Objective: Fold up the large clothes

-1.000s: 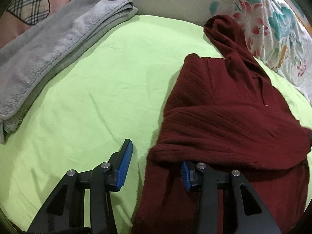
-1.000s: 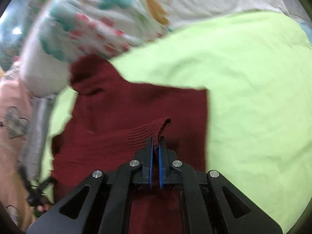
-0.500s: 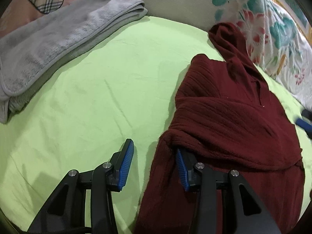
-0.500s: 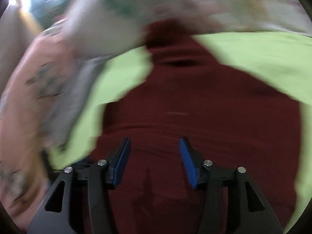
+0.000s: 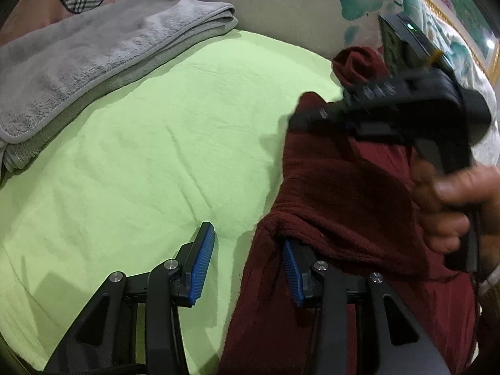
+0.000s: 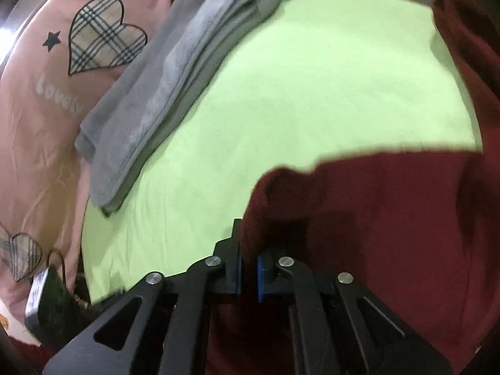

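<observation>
Two blue-padded fingers of the left gripper frame the bottom of the left wrist view, standing about half apart. One finger sits over the bare green sheet; the other is tucked under a rolled fold at the edge of the dark red sweater. Nothing is pinched between them. The sweater lies on the sheet's right part, its neck end reaching up toward the floral quilt beyond the sheet's far right edge. Over the sweater, a person's hand holds the black body of the right gripper, which points left toward the sweater's edge; its tips are blurred here. A folded grey blanket lies along the sheet's far left edge, with a pink pillow behind it.

From the right wrist view, the right gripper has just been closing, and its jaws are nearly together with a bunched edge of the red sweater pressed between the blue pads. The sweater covers the sheet's near right part and rises along its right side. The grey blanket lies on the sheet's left edge, against the pink pillow with plaid hearts.
</observation>
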Demonstrator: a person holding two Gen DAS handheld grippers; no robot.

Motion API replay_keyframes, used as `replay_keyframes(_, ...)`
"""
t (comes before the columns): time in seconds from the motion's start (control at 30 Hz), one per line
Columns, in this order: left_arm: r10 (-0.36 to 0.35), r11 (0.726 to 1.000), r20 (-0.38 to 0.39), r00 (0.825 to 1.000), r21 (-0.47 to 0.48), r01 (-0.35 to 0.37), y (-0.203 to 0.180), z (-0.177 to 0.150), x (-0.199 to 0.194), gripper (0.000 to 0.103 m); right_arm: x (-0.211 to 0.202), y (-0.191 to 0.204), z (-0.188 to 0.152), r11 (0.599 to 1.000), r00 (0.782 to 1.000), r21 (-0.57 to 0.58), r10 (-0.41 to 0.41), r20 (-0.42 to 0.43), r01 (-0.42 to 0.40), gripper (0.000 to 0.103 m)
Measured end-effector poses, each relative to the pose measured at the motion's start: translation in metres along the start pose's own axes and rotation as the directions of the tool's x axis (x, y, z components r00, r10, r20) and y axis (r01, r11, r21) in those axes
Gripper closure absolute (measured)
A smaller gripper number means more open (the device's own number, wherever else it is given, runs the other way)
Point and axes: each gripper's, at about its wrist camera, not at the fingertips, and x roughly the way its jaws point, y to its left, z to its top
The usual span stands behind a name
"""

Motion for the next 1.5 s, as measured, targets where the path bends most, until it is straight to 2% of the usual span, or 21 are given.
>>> replay_keyframes(0.1,0.008,1.000,0.004,1.000,0.003,-0.008,-0.001,-0.001,0.000,0.062,-0.004,-0.009,0.016,0.995,0.992,0.093,0.015,0.129,-0.027,0.096)
replay_keyframes(0.23,0.000,1.000,-0.009,1.000,-0.010,0.000,0.002,0.000,-0.003,0.063,-0.012,-0.032,0.011,0.965,0.984,0.259,-0.002,0.178,-0.044,0.089)
replay_keyframes(0.43,-0.047,0.998,-0.023,0.999,-0.029,0.046,0.012,-0.002,-0.025,0.066,-0.099,-0.040,-0.052,0.963,0.959,0.261,-0.134,0.251,0.066,0.087)
replay_keyframes(0.5,-0.056,0.998,-0.013,0.998,-0.018,0.055,0.010,0.002,-0.032,0.066,-0.141,-0.053,-0.088,0.951,0.939,0.291,-0.192,0.284,0.106,0.075)
replay_keyframes(0.53,-0.059,0.998,-0.010,0.998,-0.012,0.059,0.008,0.005,-0.034,0.066,-0.156,-0.060,-0.099,0.940,0.930,0.311,-0.232,0.286,0.139,0.063)
replay_keyframes(0.57,-0.069,0.998,-0.005,0.998,-0.007,0.069,0.005,0.010,-0.035,0.066,-0.172,-0.067,-0.114,0.927,0.917,0.332,-0.277,0.288,0.175,0.059)
replay_keyframes(0.63,-0.079,0.997,0.006,0.997,0.012,0.079,-0.002,0.018,-0.037,0.066,-0.203,-0.082,-0.145,0.889,0.879,0.383,-0.376,0.294,0.253,0.057)
replay_keyframes(0.7,-0.072,0.997,0.019,0.997,0.034,0.072,-0.009,0.026,-0.035,0.066,-0.228,-0.100,-0.175,0.831,0.840,0.450,-0.473,0.266,0.326,0.057)
replay_keyframes(0.8,-0.063,0.996,0.031,0.998,0.062,0.061,-0.019,0.041,-0.031,0.066,-0.267,-0.136,-0.221,0.724,0.781,0.569,-0.587,0.212,0.390,0.057)
replay_keyframes(0.83,-0.061,0.996,0.031,0.998,0.069,0.059,-0.022,0.045,-0.027,0.066,-0.274,-0.143,-0.228,0.703,0.772,0.590,-0.603,0.200,0.397,0.057)
replay_keyframes(0.9,-0.066,0.995,0.030,0.997,0.080,0.063,-0.026,0.049,-0.022,0.066,-0.276,-0.153,-0.238,0.687,0.776,0.603,-0.607,0.172,0.404,0.057)
replay_keyframes(1.03,-0.049,0.991,-0.010,0.999,0.124,0.050,-0.039,0.051,-0.001,0.066,-0.259,-0.157,-0.235,0.722,0.806,0.547,-0.576,0.135,0.424,0.057)
replay_keyframes(1.07,-0.040,0.989,-0.030,0.999,0.138,0.043,-0.041,0.049,0.005,0.066,-0.256,-0.157,-0.234,0.729,0.809,0.533,-0.572,0.133,0.428,0.065)
replay_keyframes(1.13,-0.023,0.986,-0.059,0.998,0.165,0.032,-0.044,0.046,0.014,0.066,-0.254,-0.154,-0.231,0.736,0.812,0.526,-0.568,0.137,0.426,0.098)
replay_keyframes(1.17,-0.015,0.984,-0.068,0.998,0.177,0.027,-0.046,0.045,0.015,0.066,-0.260,-0.153,-0.232,0.742,0.813,0.541,-0.557,0.168,0.396,0.098)
replay_keyframes(1.27,-0.014,0.976,-0.063,0.998,0.215,0.027,-0.050,0.042,0.013,0.061,-0.274,-0.146,-0.237,0.723,0.772,0.560,-0.599,0.215,0.405,0.098)
replay_keyframes(1.37,0.029,0.970,-0.087,0.996,0.244,-0.007,-0.051,0.036,0.027,0.057,-0.261,-0.160,-0.243,0.693,0.801,0.584,-0.587,0.119,0.422,0.095)
replay_keyframes(1.4,0.024,0.971,-0.087,0.996,0.238,-0.002,-0.050,0.035,0.028,0.056,-0.261,-0.164,-0.248,0.684,0.804,0.607,-0.582,0.121,0.404,0.095)
replay_keyframes(1.43,0.018,0.973,-0.088,0.996,0.232,0.003,-0.049,0.036,0.027,0.056,-0.265,-0.161,-0.251,0.681,0.797,0.613,-0.589,0.133,0.401,0.094)
replay_keyframes(1.47,0.014,0.975,-0.090,0.996,0.224,0.007,-0.047,0.037,0.026,0.054,-0.269,-0.158,-0.251,0.669,0.780,0.613,-0.612,0.131,0.421,0.091)
replay_keyframes(1.5,0.011,0.977,-0.092,0.996,0.214,0.009,-0.045,0.037,0.026,0.052,-0.274,-0.152,-0.252,0.645,0.750,0.612,-0.649,0.124,0.457,0.091)
